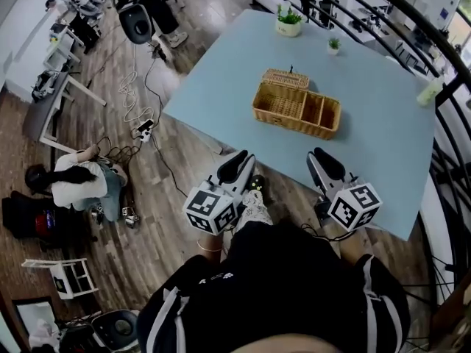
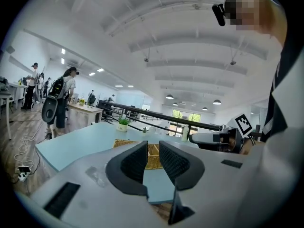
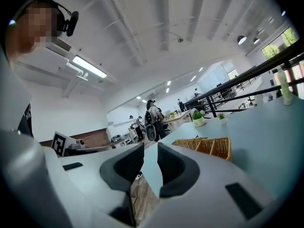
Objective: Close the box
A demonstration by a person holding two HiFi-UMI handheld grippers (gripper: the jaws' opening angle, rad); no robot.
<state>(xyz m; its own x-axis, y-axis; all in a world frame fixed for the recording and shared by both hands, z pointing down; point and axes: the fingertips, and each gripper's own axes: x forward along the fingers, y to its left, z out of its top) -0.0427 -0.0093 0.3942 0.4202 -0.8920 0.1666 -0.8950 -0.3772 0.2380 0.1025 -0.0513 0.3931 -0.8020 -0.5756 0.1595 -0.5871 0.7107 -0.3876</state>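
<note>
Box status: rectangular woven wicker box [image 1: 296, 109] sits mid-way across the pale-blue counter [image 1: 383, 123], with its woven lid [image 1: 286, 78] folded back at the far side. Left tongs [image 1: 239, 160] and right tongs [image 1: 321, 158] hover at the counter's near edge, well short of the box. Head view gives that layout. Gripper views add jaw detail: both pairs slightly apart, nothing between them.

In the left gripper view, the left gripper [image 2: 152, 145] covers most of the wicker box [image 2: 152, 158] at lower centre; only strips show. In the head view, a railing [image 1: 450, 93] crosses the table [image 1: 221, 72] at right.
</note>
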